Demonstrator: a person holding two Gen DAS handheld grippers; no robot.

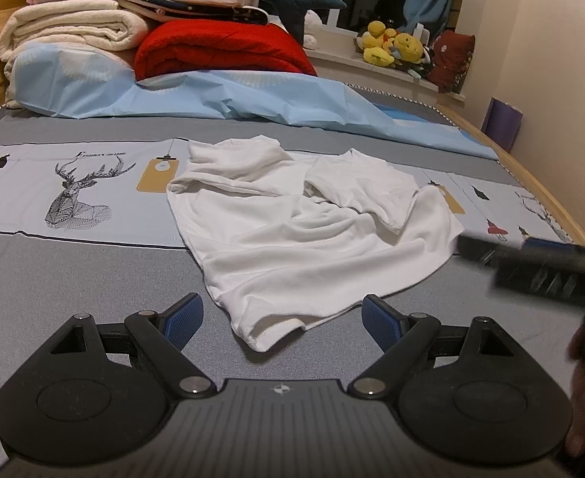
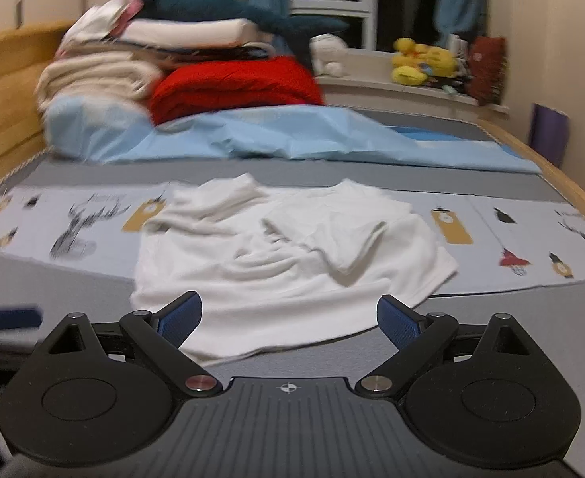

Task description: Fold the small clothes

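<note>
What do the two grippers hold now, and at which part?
Nothing is held. The left gripper and right gripper both have open jaws, near the hem of the white shirt lying on the bed.

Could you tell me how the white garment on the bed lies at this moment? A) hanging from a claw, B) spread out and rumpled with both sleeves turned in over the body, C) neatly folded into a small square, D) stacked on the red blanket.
B: the white garment lies rumpled on the bed sheet, sleeves folded inward, both claws open and off it.

"Fashion home" on bedsheet (image 1: 93, 199)
</note>
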